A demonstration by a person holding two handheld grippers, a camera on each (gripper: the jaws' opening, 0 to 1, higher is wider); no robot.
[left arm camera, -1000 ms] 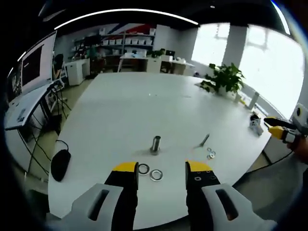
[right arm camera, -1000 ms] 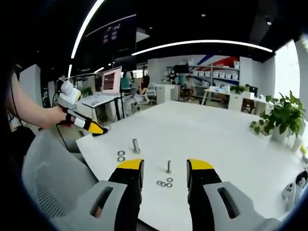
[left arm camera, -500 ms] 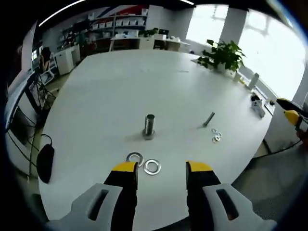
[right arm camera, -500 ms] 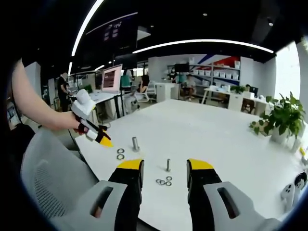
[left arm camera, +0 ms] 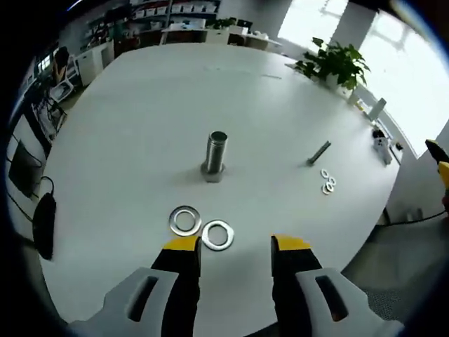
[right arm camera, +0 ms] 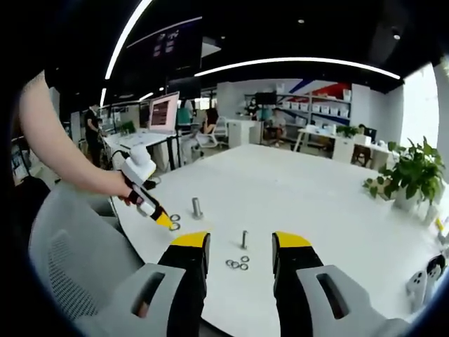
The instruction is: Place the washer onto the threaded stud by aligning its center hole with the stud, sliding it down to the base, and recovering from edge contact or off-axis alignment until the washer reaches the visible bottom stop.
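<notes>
In the left gripper view we see our left gripper (left arm camera: 236, 246) low over the smooth white counter (left arm camera: 140, 105), its yellow-tipped black jaws apart with nothing between them. Just ahead of the tips lie two flat, shiny metal washers (left arm camera: 201, 227), round rings with open centres, side by side and touching or nearly so; the right one sits just beyond the left jaw's tip. Further on stands the threaded stud (left arm camera: 215, 156), a short upright steel cylinder rising from a wider base, bare of any washer. Off to the right a thinner bolt (left arm camera: 318, 152) stands tilted in this view, with a small cluster of little washers (left arm camera: 327, 182) just beside it. A leafy potted plant (left arm camera: 335, 64) sits at the far edge of the counter. In the right gripper view our right gripper (right arm camera: 240, 244) hangs above the counter's near edge with its jaws parted and empty, the thin bolt and small washers ahead of them. There the left gripper comes in from the left, held in a hand (right arm camera: 126, 184), its yellow tips right at the two washers beside the stud.
</notes>
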